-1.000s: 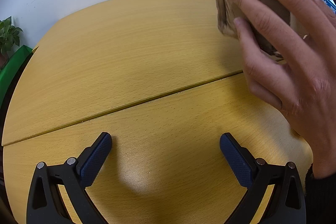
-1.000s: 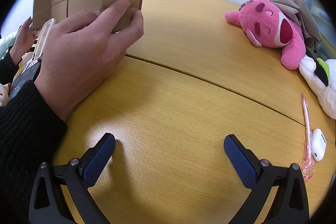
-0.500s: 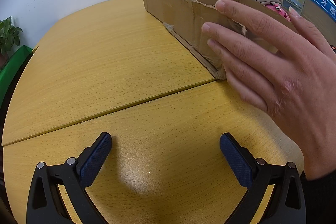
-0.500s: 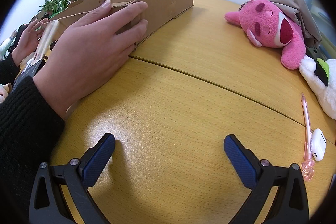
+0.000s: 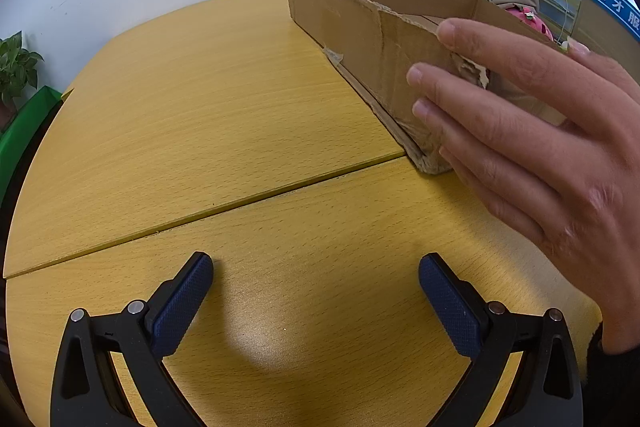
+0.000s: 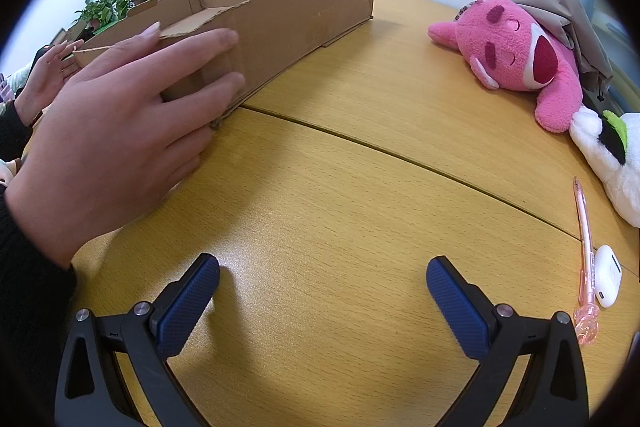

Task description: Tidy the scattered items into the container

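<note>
1. Left wrist view: our left gripper (image 5: 316, 277) hovers spread wide and empty over the table (image 5: 180, 115); the cardboard box (image 5: 360, 39) rests ahead-right, a bare hand (image 5: 532, 147) touching it.
2. Right wrist view: our right gripper (image 6: 323, 279) is likewise spread, empty; the box (image 6: 288, 23) lies ahead-left, the pink plush (image 6: 516, 55), pen (image 6: 584, 231) and earbud case (image 6: 608, 275) to the right.

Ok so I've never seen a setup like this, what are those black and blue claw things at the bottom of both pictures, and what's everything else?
Those are two handheld grippers, one per hand, each carrying a wide-angle camera that looks out along its blue-padded fingers. One picture comes from the left gripper, the other from the right gripper. Both are open and hold nothing. On the wooden table stands a long, shallow cardboard box, and a bare hand rests against its near end. To the right lie a pink plush toy, a white plush toy, a pink pen and a white earbud case.
</note>
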Motion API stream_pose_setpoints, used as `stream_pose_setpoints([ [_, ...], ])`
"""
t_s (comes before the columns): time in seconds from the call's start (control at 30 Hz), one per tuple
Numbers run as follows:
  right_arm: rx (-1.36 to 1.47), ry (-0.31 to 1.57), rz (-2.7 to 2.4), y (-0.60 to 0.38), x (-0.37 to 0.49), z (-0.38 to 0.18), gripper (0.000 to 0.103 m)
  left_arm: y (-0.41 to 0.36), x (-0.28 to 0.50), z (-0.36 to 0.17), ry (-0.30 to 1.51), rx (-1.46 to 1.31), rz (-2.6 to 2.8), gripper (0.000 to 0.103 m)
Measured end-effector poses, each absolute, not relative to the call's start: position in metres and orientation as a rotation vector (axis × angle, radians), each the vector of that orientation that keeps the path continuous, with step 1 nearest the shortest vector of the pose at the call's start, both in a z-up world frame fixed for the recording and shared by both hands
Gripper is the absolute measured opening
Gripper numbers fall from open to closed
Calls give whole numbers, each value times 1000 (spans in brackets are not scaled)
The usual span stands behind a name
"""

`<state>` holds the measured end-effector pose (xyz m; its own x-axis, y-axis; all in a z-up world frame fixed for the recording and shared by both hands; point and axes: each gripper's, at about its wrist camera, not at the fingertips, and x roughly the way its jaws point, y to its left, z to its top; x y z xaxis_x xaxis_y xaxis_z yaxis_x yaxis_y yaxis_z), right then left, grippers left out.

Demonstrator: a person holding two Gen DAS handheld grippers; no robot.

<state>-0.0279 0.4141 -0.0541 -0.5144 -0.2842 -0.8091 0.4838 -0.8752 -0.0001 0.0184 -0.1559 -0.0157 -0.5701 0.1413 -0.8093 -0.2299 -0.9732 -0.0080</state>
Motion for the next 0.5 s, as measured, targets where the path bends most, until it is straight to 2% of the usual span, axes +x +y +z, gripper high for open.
stream_pose_setpoints([
  [0.5,1214,314,-2382,414,-28,-54,103,-155,19,-17,145,-1331,2608,103],
])
